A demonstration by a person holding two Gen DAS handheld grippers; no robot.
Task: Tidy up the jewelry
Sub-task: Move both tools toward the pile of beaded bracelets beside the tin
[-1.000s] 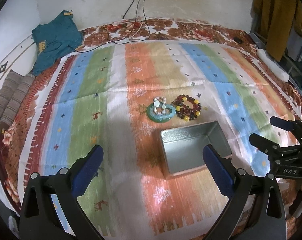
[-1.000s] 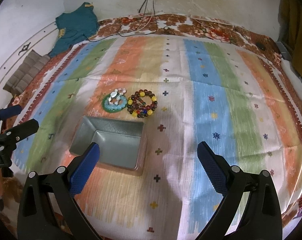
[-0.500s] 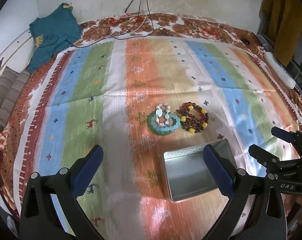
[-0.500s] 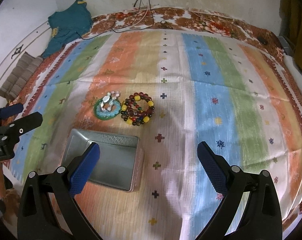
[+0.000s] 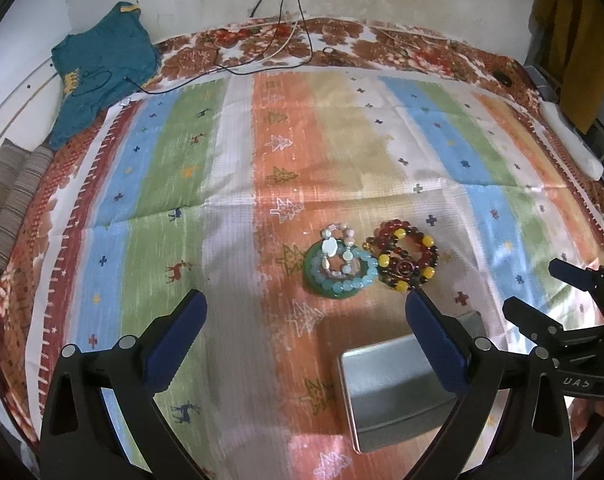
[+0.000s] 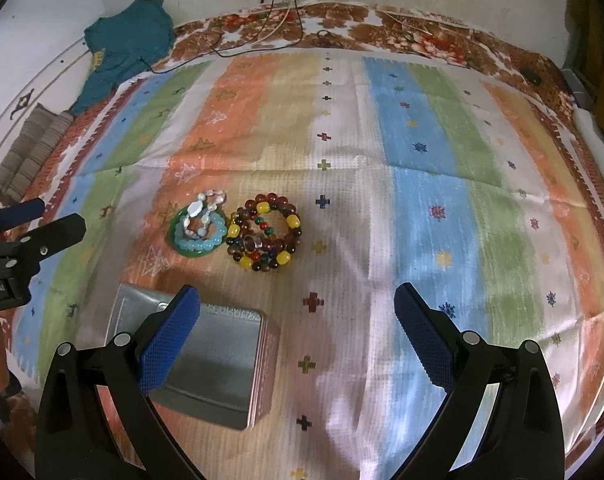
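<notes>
The open rectangular silver metal tin [image 6: 206,360] lies on the striped, patterned cloth [image 6: 381,184] that covers the bed, and serves here as the landmark. Just beyond its far edge sit two heaps of jewelry, touching each other: a pile of pale blue and white bead bracelets on a green ring [image 6: 198,232], and to its right a coil of dark red, brown and yellow bead bracelets [image 6: 266,236]. Both heaps are outside the tin, which looks empty, so sorting appears not to have begun; keeping them close to the tin likely makes for a short carry.

The right gripper [image 6: 298,332] hovers over the near right corner of the tin, its blue-padded jaws spread wide with nothing between them, seemingly ready to reach for the darker coil. The left gripper [image 5: 305,340] hangs above the cloth to the tin's left and near side, likewise fully spread and empty. A teal garment [image 5: 102,64] and cables [image 5: 282,20] lie far beyond the tin, by the wall.
</notes>
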